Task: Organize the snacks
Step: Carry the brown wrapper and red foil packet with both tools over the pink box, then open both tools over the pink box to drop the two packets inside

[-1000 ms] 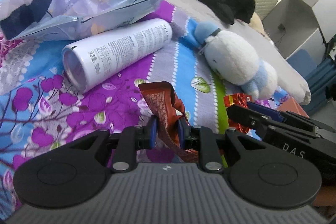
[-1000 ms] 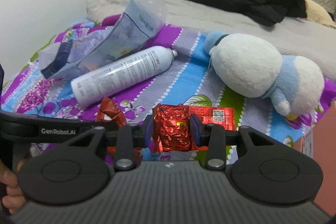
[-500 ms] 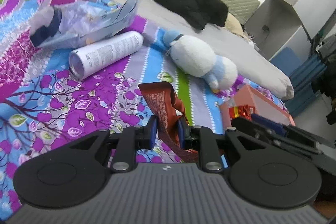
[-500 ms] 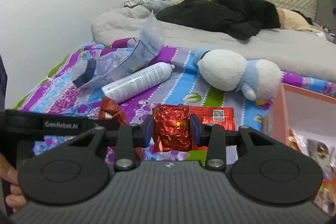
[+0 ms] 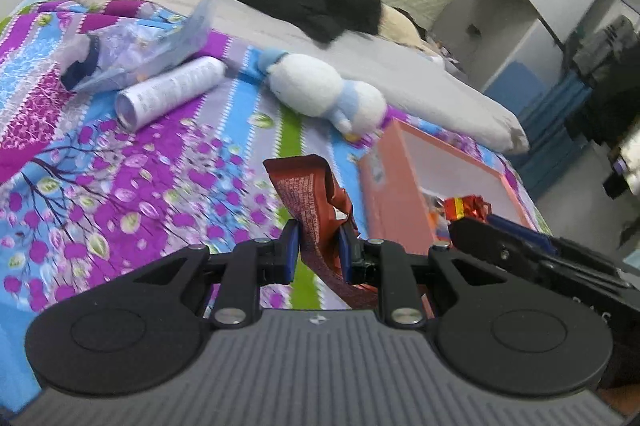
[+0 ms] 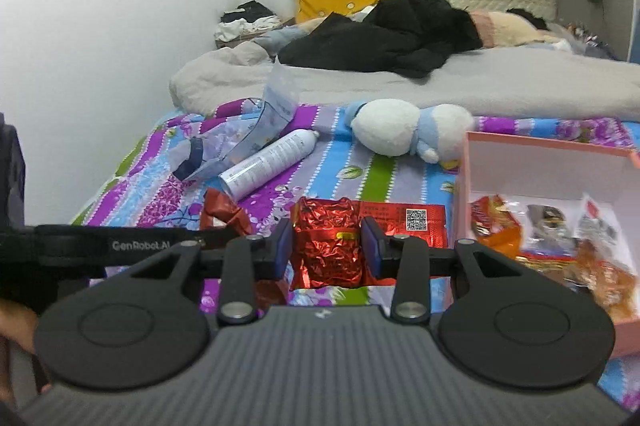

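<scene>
Above the bed's flowered blanket (image 5: 120,186), our left hand-held gripper (image 5: 318,252) clamps a brown wrapper (image 5: 312,202); our right hand-held gripper (image 6: 330,246) clamps a red foil packet (image 6: 326,238) beside the pink box (image 6: 540,154).

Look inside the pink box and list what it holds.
The pink box holds a loose heap of snack packets, orange, red and clear. Its bottom under them is hidden, and the right gripper covers its near corner.

Two crumpled red snack wrappers (image 6: 328,246), aloft
</scene>
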The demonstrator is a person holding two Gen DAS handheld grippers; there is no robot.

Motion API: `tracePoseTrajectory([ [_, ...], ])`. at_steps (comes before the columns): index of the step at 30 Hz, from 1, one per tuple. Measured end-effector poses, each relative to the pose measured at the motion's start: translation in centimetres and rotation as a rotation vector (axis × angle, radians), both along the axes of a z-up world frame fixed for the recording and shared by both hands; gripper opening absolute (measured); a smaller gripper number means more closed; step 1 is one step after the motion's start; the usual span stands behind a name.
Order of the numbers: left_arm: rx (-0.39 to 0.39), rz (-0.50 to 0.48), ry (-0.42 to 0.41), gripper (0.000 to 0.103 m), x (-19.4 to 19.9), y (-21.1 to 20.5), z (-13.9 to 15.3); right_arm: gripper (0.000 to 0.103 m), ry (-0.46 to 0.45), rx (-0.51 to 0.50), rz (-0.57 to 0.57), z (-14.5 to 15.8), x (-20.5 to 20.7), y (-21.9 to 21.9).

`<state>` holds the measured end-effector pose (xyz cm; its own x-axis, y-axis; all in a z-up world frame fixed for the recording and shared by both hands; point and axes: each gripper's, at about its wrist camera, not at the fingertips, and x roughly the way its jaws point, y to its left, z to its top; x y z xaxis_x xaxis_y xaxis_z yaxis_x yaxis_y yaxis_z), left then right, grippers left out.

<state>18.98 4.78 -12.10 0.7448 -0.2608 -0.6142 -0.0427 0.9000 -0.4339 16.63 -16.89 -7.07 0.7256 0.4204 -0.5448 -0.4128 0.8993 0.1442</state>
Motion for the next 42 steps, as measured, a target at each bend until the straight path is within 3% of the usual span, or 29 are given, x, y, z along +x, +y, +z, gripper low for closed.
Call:
tracePoseTrajectory([
  [11,0.041,-0.126,-0.022,0.024,-2.7,-6.4,3.5,0.04,-0.024,0.016,-0.156,1.8,-4.9,-6.9],
  [20,0.041,-0.237,-0.005,0.024,-1.6,-13.0,3.8,0.04,-0.007,0.04,-0.248,1.5,-6.1,-12.6],
  [28,0.081,-0.307,0.024,0.024,2.5,-17.6,3.6,0.04,0.005,0.065,-0.319,0.4,-3.2,-15.8],
  [42,0.13,-0.351,0.092,0.024,14.3,-23.6,0.3,0.041,0.057,0.058,-0.354,-3.6,6.6,-19.5],
])
